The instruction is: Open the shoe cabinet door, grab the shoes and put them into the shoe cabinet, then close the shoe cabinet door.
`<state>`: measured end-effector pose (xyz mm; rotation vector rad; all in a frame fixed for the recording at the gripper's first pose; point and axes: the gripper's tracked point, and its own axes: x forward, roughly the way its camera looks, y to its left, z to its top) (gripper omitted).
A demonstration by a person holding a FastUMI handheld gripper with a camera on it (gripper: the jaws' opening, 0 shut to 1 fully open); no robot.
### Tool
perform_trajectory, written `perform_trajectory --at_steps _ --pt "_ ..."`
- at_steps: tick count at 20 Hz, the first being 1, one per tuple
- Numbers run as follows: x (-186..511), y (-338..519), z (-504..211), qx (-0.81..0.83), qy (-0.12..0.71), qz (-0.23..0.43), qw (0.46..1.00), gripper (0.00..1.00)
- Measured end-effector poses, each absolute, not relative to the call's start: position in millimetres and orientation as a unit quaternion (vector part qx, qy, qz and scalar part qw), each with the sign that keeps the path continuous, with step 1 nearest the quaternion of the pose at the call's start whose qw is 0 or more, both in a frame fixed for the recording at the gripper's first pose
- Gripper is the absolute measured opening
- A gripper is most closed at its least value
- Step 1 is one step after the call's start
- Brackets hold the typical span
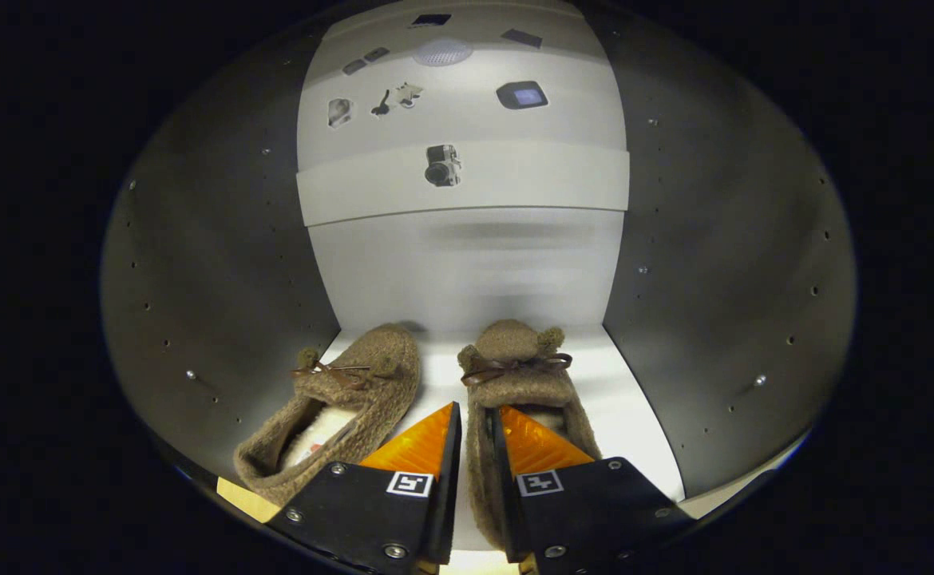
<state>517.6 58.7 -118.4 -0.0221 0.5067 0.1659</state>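
1. The gripper [475,415] looks into the shoe cabinet [211,263]. The cabinet has dark walls on both sides, with small holes and shiny screws in them.
2. The back wall [467,263] of the cabinet is pale and plain. Higher up, a pale shelf [467,188] runs across from one dark wall to the other.
3. A small picture of a camera [442,165] is stuck on the front of the shelf. More little stickers [391,100] sit above it, and a dark square with a light middle [522,95] is close to them.
4. The floor of the cabinet [635,399] is white. Two brown fuzzy slippers lie on it, side by side, with their toes pointing to the back wall.
5. The left slipper [339,407] is tilted a bit, with its toe leaning toward the other one. It has a thin brown bow and a pale fluffy inside.
6. The right slipper [515,375] points straight in. It has a brown ribbon bow and small fuzzy balls by the bow.
7. The two fingers are close together with a thin gap. The inner side wall of the right slipper sits in that gap. One finger is inside the slipper and one is outside it. The fingers look like they are pinching that wall.
8. Nothing stands between the slippers and the back wall.
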Motion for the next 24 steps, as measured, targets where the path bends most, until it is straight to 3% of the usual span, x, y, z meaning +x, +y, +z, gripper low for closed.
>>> perform_trajectory --at_steps 12,24 --pt "413.1 49.3 -38.0 -0.013 0.188 0.064 0.980 0.24" --pt "281.2 24.4 -1.7 -0.007 0.156 0.031 0.987 0.24"
